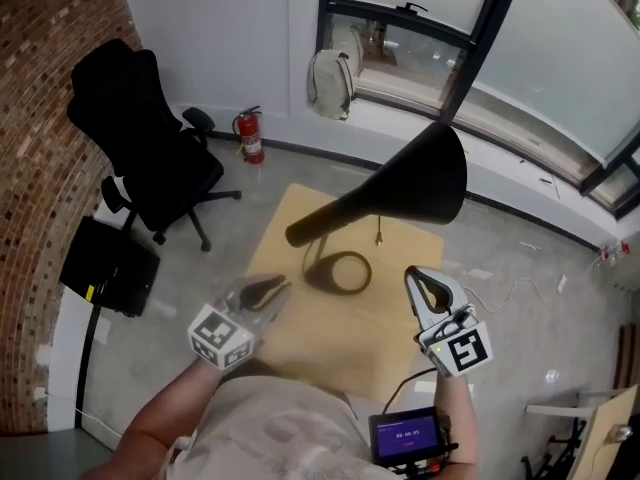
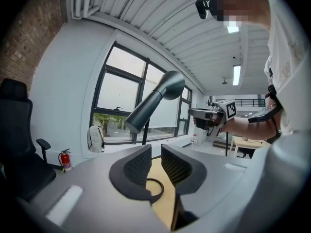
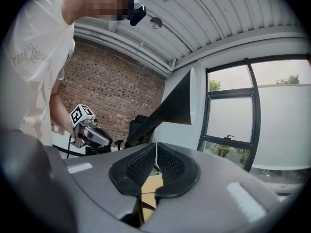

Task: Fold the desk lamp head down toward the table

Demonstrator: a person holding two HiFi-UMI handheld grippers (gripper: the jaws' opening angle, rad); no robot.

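Left gripper (image 1: 262, 291), jaws slightly apart and empty, and right gripper (image 1: 428, 286), closed on nothing, are hovering short of the raised lamp head (image 1: 425, 178), probably needing to reach up and press it down.

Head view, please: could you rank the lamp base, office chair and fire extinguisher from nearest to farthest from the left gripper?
1. Lamp base, on the table, right of the left gripper.
2. Office chair, on the floor, left.
3. Fire extinguisher, by the far wall.

We can read nothing with certainty. The cursive print on the person's shirt (image 3: 30, 57) is cut off and distorted, and the pale digits on the small screen (image 1: 405, 434) are too blurred.
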